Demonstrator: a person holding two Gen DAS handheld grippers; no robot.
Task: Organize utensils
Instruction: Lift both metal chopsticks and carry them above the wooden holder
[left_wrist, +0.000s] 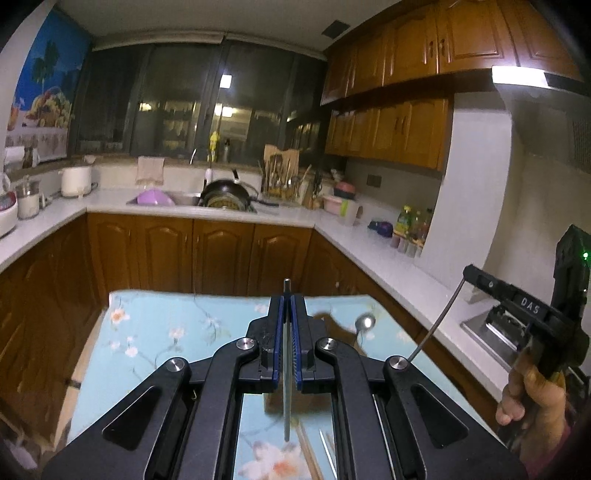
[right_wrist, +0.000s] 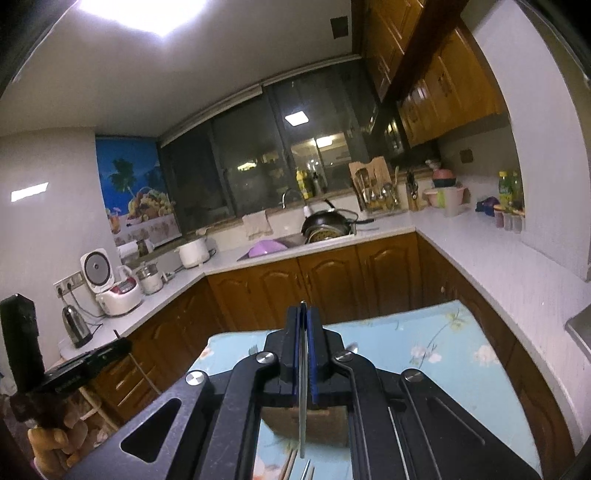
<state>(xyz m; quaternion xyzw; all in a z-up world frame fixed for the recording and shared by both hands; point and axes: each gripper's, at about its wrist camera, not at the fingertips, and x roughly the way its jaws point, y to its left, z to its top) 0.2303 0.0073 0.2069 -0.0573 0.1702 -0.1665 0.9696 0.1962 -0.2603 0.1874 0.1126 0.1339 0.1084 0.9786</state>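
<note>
My left gripper (left_wrist: 287, 306) is shut on a thin metal utensil handle (left_wrist: 287, 387) that runs along the fingers, held above the floral blue tablecloth (left_wrist: 177, 332). My right gripper (right_wrist: 303, 317) is shut on a flat metal utensil handle (right_wrist: 303, 398). In the left wrist view the right gripper (left_wrist: 469, 271) holds that long metal handle (left_wrist: 436, 321) slanting down. A spoon bowl (left_wrist: 365, 322) lies on the table beyond. More utensils (left_wrist: 327, 450) and chopsticks (right_wrist: 291, 461) lie below the grippers. A brown holder (right_wrist: 314, 424) sits under the right gripper.
White counters run around the kitchen, with a sink and black wok (left_wrist: 225, 194), a utensil rack (left_wrist: 280, 177), a rice cooker (right_wrist: 110, 280) and a kettle (right_wrist: 75, 326). Bottles (left_wrist: 412, 221) stand on the right counter. Wooden cabinets are below.
</note>
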